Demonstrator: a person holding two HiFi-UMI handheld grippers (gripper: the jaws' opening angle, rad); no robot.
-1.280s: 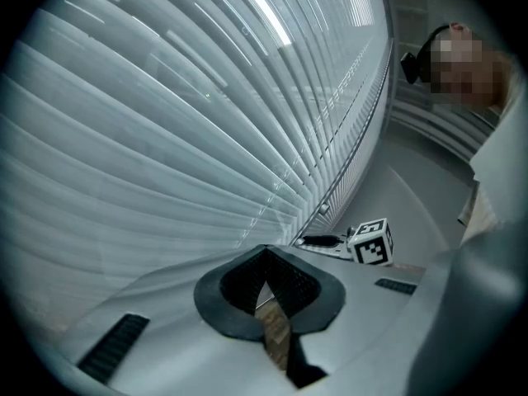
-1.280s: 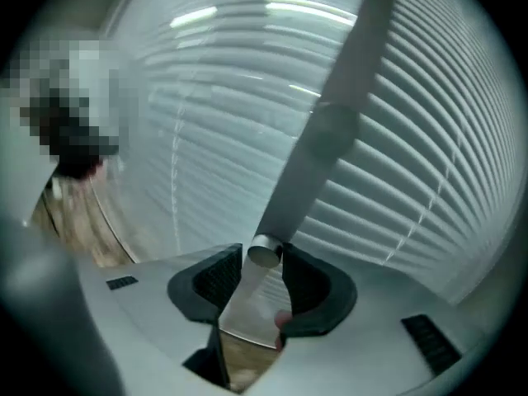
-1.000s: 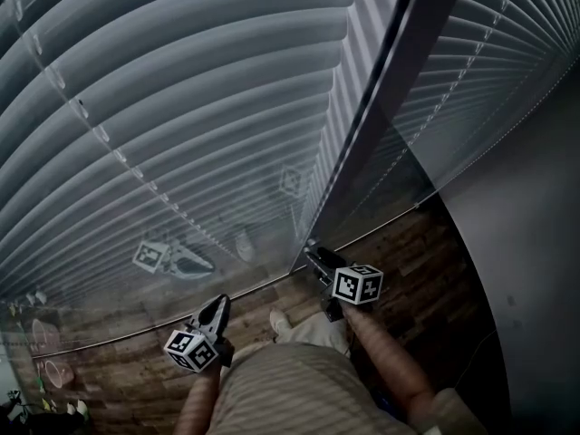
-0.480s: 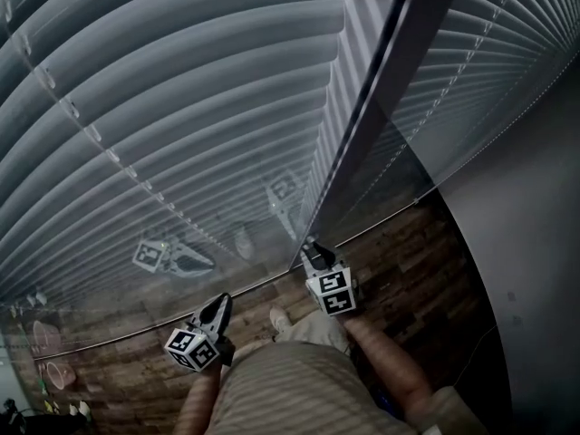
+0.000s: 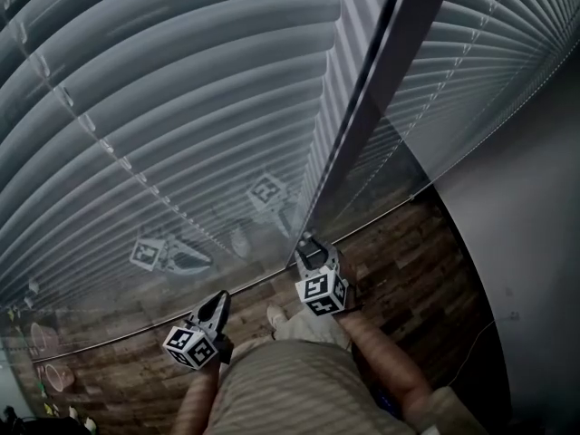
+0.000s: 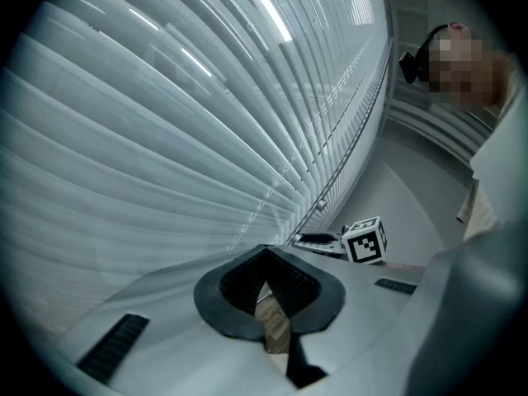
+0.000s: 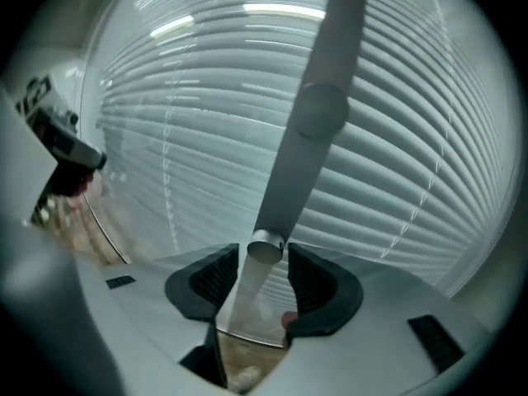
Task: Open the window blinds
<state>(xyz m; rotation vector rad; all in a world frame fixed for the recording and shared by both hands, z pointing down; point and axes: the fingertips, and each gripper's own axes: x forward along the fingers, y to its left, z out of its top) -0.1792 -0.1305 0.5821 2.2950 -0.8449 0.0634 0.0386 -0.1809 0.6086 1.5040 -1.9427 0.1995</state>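
Note:
Grey slatted blinds [image 5: 181,80] hang shut behind glass and fill most of the head view. Their grey tilt wand [image 7: 318,114] hangs down, and its lower end sits between the jaws of my right gripper [image 7: 262,258]. The wand lies against the left pad, with a thin gap at the right pad. These jaws closed in and have just opened slightly. From above, the right gripper [image 5: 306,245] points at the foot of the blinds. My left gripper [image 5: 220,301] hangs lower left, shut, with nothing in it [image 6: 264,252]. From the left gripper view, the wand [image 6: 346,151] runs down to the right gripper [image 6: 318,242].
A dark upright strip [image 5: 381,89] separates the left blind from a second blind [image 5: 489,53] at the right. The glass reflects both marker cubes. Wood-plank floor [image 5: 408,261] lies below, and a grey wall [image 5: 526,243] stands at the right. The person's trousers fill the bottom centre.
The right gripper has rolled about its own axis, turning its marker cube, and shifted slightly left toward the blinds. The left gripper has stayed put.

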